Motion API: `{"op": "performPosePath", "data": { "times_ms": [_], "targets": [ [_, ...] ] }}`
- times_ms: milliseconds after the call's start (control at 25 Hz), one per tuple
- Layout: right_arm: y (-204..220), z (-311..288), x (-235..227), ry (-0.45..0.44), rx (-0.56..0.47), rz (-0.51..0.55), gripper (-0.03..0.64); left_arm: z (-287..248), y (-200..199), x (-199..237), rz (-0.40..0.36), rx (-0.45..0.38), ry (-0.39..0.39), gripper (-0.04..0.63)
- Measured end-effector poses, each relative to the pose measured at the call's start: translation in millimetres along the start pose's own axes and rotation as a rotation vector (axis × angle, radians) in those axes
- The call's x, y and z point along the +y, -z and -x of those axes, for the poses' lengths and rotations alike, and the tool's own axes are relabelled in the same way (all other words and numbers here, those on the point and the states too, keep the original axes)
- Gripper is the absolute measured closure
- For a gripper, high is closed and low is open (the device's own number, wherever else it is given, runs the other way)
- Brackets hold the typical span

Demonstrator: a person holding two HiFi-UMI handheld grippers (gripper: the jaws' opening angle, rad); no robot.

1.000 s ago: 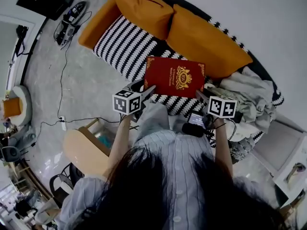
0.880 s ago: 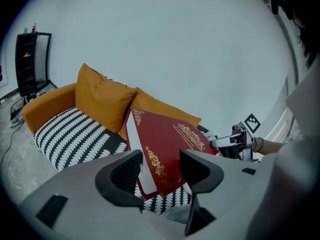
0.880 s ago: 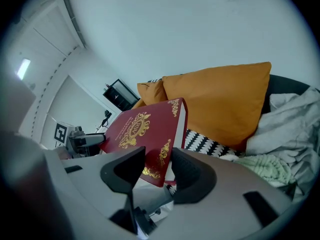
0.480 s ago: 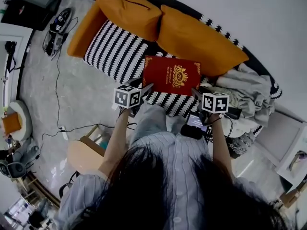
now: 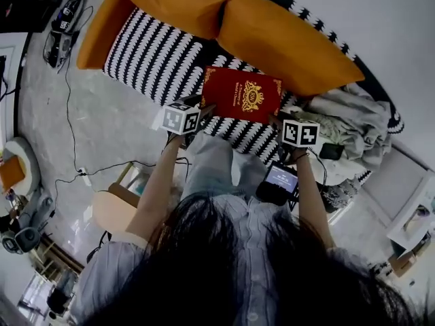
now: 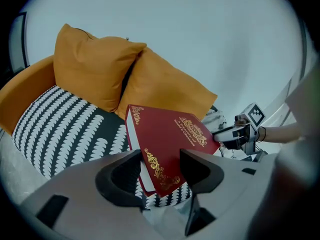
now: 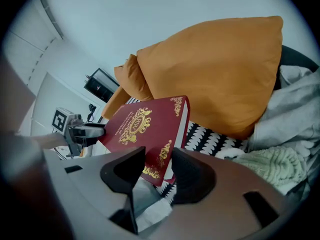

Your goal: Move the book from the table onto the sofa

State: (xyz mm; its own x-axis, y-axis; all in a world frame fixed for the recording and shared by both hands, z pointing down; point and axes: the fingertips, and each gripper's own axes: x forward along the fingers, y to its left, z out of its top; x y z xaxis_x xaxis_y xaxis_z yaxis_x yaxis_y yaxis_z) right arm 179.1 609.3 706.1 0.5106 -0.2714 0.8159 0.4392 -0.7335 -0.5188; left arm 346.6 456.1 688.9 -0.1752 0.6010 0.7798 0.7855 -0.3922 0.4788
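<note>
— Where's the book [image 5: 241, 95]?
— Red cover up, over the sofa [image 5: 156, 53] seat, just before the orange cushions [image 5: 285, 39]
— Who has it?
— Both: left gripper [image 5: 204, 109] clamps one near corner, right gripper [image 5: 275, 121] the other

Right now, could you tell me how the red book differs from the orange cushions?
The red book is flat with gold ornament; the orange cushions are plump and plain. The red book is gripped by the left hand-held gripper and right hand-held gripper; the orange cushions lean untouched. Both are at the sofa.
</note>
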Motion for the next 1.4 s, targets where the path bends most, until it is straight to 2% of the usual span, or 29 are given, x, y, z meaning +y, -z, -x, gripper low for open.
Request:
{"op": "performPosePath", "data": {
  "times_ms": [400,640,760,840,1040,1240,1400],
  "targets": [
    [16,-64,-35,0.044,0.031,-0.075,0.440,-63,23,45,-0.033,0.112,0.017,0.345],
    [18,-93,-56,0.098,0.009,-0.099,0.440,-97,24,68,-0.017,0.116,0.008,0.373],
    [25,-97,-68,0.174,-0.014,-0.048,0.440,-111,38,74,-0.003,0.160,0.009,0.373],
    [27,-101,-72,0.198,0.006,0.009,0.440,-117,39,78,0.026,0.177,0.001,0.372],
    [35,-100,-73,0.179,0.054,-0.006,0.440,-118,30,76,0.143,0.137,0.028,0.371],
    [27,-92,-66,0.112,0.019,-0.024,0.440,-105,18,61,0.131,0.093,0.059,0.373],
    [16,-83,-59,0.099,0.002,-0.016,0.440,-95,17,49,0.108,0.087,0.082,0.373]
  ]
}}
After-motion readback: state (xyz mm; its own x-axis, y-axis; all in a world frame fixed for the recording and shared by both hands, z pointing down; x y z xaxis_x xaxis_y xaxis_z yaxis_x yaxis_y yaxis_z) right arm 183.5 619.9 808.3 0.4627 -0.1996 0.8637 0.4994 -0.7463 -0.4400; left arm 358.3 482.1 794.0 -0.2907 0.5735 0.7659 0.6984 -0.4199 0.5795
